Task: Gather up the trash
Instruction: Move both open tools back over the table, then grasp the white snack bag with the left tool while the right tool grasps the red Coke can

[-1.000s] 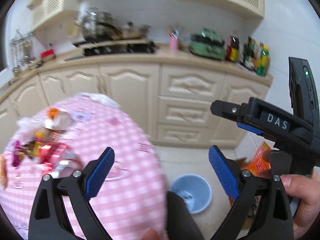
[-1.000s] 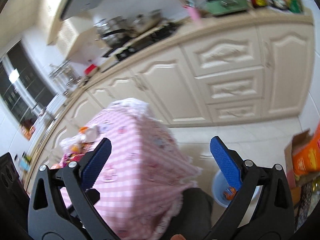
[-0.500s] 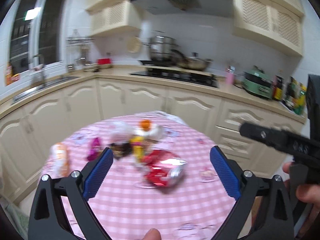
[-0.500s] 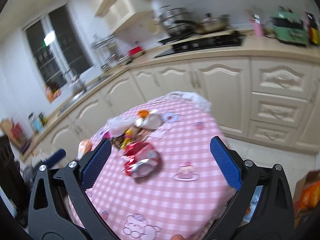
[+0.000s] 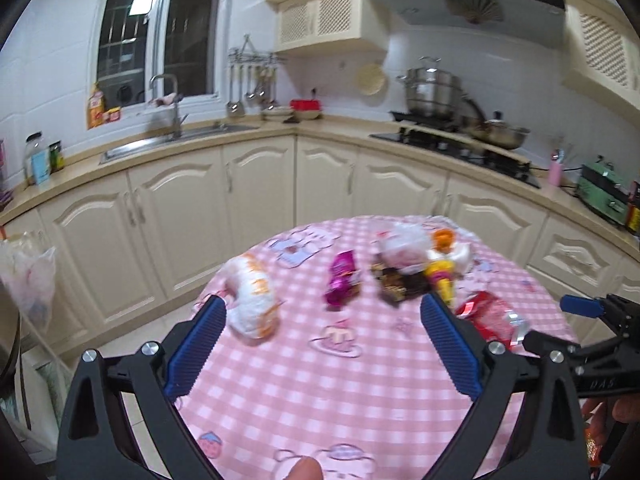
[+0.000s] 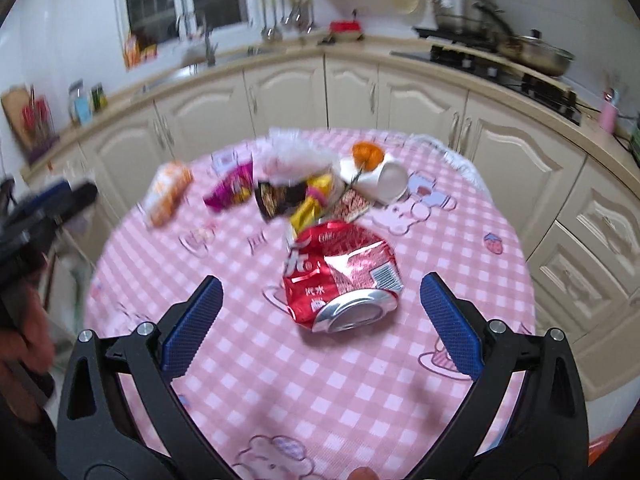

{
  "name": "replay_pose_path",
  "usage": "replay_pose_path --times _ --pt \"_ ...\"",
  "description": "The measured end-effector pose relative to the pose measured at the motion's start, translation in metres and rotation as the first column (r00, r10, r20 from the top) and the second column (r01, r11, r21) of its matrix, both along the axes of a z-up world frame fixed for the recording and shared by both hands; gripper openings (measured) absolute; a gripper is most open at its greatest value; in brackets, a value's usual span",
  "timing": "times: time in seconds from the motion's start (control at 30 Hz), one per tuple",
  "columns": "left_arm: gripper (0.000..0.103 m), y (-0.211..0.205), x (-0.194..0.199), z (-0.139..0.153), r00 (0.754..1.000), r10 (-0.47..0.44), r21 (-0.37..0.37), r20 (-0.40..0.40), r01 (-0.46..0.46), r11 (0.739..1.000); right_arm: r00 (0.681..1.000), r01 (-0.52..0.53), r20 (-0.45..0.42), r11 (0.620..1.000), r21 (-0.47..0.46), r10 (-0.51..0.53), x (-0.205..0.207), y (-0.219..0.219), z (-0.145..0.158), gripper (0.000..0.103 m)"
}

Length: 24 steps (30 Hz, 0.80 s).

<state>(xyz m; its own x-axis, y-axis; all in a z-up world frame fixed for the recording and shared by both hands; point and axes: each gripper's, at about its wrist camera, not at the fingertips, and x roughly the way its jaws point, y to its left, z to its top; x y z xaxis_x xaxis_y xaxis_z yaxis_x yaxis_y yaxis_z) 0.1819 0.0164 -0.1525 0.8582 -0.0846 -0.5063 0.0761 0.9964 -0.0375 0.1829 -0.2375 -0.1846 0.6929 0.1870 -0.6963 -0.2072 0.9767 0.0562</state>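
Trash lies on a round table with a pink checked cloth (image 5: 320, 392) (image 6: 304, 392). A crushed red can (image 6: 344, 280) (image 5: 492, 316) sits nearest my right gripper (image 6: 320, 320), which is open just short of it. Behind the can are a dark wrapper (image 6: 280, 198) (image 5: 400, 280), a yellow wrapper (image 6: 310, 204), a tipped white paper cup (image 6: 384, 180) with orange peel (image 6: 367, 155), a magenta wrapper (image 5: 342, 278) (image 6: 232, 192) and a white-orange packet (image 5: 252, 296) (image 6: 166, 194). My left gripper (image 5: 320, 344) is open over the table, its left finger beside the white-orange packet.
Cream cabinets and a counter (image 5: 280, 132) curve behind the table, with a sink (image 5: 176, 136) at left and a stove with pots (image 5: 452, 120) at right. A plastic bag (image 5: 28, 276) hangs at far left. A hand (image 6: 24, 344) holds the other gripper at left.
Both grippers have swung left from the floor and blue bin toward the table, and now look down on the trash from closer. Both stay open.
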Motion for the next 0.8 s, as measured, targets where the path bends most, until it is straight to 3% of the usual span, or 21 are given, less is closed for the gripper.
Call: replay_pose_path --times 0.2,0.43,0.6,0.7,0.73,0.77,0.8 --pt "0.096 0.02 0.037 -0.028 0.996 0.054 0.013 -0.067 -0.053 0.999 0.997 -0.021 -0.076 0.999 -0.045 0.018 0.027 -0.001 -0.033 0.097" --pt "0.096 0.03 0.09 -0.061 0.984 0.089 0.082 -0.152 -0.077 0.994 0.992 -0.016 -0.127 0.996 -0.09 0.005 0.053 -0.003 -0.057 0.097" --pt "0.096 0.034 0.139 -0.088 0.96 0.145 0.165 -0.24 -0.106 0.981 0.989 -0.014 -0.147 1.0 0.003 0.015 0.065 -0.012 -0.062 0.097" --pt "0.093 0.045 0.156 -0.097 0.943 0.119 0.091 -0.311 -0.095 0.991 0.989 -0.012 -0.144 0.997 0.072 0.022 0.066 -0.018 -0.062 0.093" --pt "0.086 0.046 0.157 -0.098 0.94 0.116 0.078 -0.32 -0.096 0.992 0.989 -0.008 -0.144 0.997 0.074 0.018 0.066 -0.019 -0.061 0.083" --pt "0.06 0.047 0.162 -0.101 0.934 0.104 0.073 -0.342 -0.084 0.994 0.99 -0.005 -0.143 0.997 0.081 0.016 0.066 -0.019 -0.061 0.081" --pt "0.051 0.047 0.166 -0.106 0.926 0.094 0.068 -0.367 -0.074 0.995 0.99 -0.007 -0.141 0.995 0.099 0.021 0.065 -0.021 -0.06 0.08"
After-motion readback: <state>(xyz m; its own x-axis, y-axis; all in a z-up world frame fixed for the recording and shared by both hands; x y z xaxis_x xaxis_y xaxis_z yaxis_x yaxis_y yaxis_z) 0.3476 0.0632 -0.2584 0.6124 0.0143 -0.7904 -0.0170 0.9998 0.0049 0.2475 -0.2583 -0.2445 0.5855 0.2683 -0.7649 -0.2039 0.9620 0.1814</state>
